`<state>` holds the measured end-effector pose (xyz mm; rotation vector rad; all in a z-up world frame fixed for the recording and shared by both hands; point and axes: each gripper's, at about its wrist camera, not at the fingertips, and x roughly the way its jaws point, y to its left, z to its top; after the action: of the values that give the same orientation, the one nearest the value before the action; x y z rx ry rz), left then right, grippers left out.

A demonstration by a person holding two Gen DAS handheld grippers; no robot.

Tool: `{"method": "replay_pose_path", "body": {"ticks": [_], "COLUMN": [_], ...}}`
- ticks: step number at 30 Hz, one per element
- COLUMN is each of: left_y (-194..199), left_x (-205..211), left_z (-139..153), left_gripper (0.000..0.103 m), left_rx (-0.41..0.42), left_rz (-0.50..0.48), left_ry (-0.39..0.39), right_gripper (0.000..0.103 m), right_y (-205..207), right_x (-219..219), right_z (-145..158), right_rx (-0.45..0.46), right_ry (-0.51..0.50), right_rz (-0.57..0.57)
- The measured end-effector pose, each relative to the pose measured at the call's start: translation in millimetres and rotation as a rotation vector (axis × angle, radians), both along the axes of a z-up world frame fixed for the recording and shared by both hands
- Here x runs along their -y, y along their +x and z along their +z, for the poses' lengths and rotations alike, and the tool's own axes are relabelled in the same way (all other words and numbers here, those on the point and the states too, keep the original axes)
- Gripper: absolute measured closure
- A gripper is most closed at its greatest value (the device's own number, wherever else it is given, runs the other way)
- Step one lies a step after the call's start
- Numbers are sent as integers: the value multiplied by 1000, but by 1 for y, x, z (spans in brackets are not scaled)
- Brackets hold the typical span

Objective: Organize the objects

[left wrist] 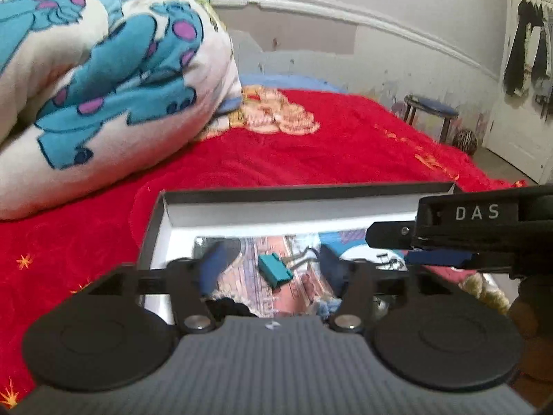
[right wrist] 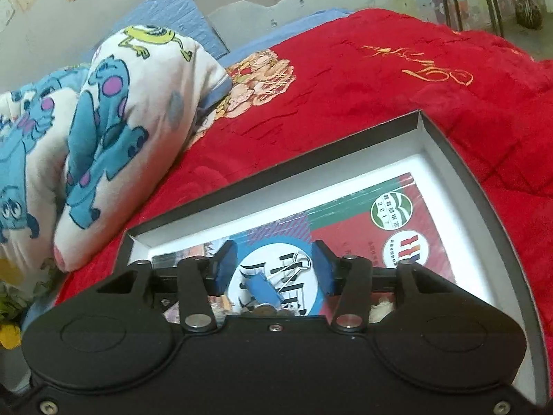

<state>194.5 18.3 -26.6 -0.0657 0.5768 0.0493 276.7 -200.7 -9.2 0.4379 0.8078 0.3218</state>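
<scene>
Hovering both grippers over the shallow black cardboard box with the white inside (right wrist: 446,145), which sits on the red plush bedspread (right wrist: 380,79) of the bed. Left gripper (left wrist: 273,263): blue-padded fingers (left wrist: 211,263) apart, nothing between them. Right gripper (right wrist: 273,264): fingers (right wrist: 224,266) also apart, nothing clamped; in the left wrist view it shows as the black body marked DAS, coming in from the right over the box. Target looks like the blue binder clip with silver wire handles (right wrist: 264,285); it lies on the colourful glossy printed book (right wrist: 408,207) flat in the box, and sits right below the gap of the right fingers. My read: right gripper is setting up a pick on that clip; left is idle or ready to steady the box. To do it well: come down straight so the pads straddle the blue body, not the wire handles, which would likely slip or spring. Book cover is slick, so the clip may skate if one pad touches first; centre it, then close evenly. Keep the left gripper off the clip and clear of the right one, since both are crowded over the same spot. Small items near the bottom edge of the right view look like coins, can't confirm; a dark fuzzy thing and a pale fluffy one sit near the front of the box, unclear what. White monster-print quilt (left wrist: 103,79) is piled to the left, well clear.
</scene>
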Motion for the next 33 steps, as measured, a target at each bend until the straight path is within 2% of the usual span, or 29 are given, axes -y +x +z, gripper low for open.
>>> {"method": "replay_pose_path", "body": {"ticks": [3,6,9,11,13,17,21,25,27,28,29,33], "left_y": [-6,-12,-24,-33,-44,-73,-98,-127,-146,-154,-164,-193], "left_x": [1,-1,-9,-15,-20,-22,-18,-16,-12,-9,-3,21], "left_z": [5,16,36,54,71,105,137,159,159,155,148,111], "left_gripper": [19,18,15,13,11,0,0,0,0,0,0,0], "left_rx": [22,46,94,129,153,226,286,321,322,321,317,265], "left_rz": [23,44,63,66,61,47,41,31,51,58,57,43], "left_ry": [11,10,-51,-107,-130,-104,-37,-48,-68,-68,-57,31], "right_gripper": [47,36,27,24,23,20,20,19,16,10,6,4], "right_y": [-3,-8,-19,-29,-42,-67,-93,-124,-139,-146,-153,-179], "right_x": [6,13,21,26,30,35,44,53,55,56,56,52], "right_z": [4,18,39,54,69,105,145,177,189,193,194,183], "right_rx": [-2,23,75,108,142,214,271,319,352,363,370,362], "right_ry": [40,70,104,127,144,118,77,47,32,35,41,-11], "right_rz": [-6,-14,-28,-30,-29,-19,-57,-69,-98,-125,-153,-163]}}
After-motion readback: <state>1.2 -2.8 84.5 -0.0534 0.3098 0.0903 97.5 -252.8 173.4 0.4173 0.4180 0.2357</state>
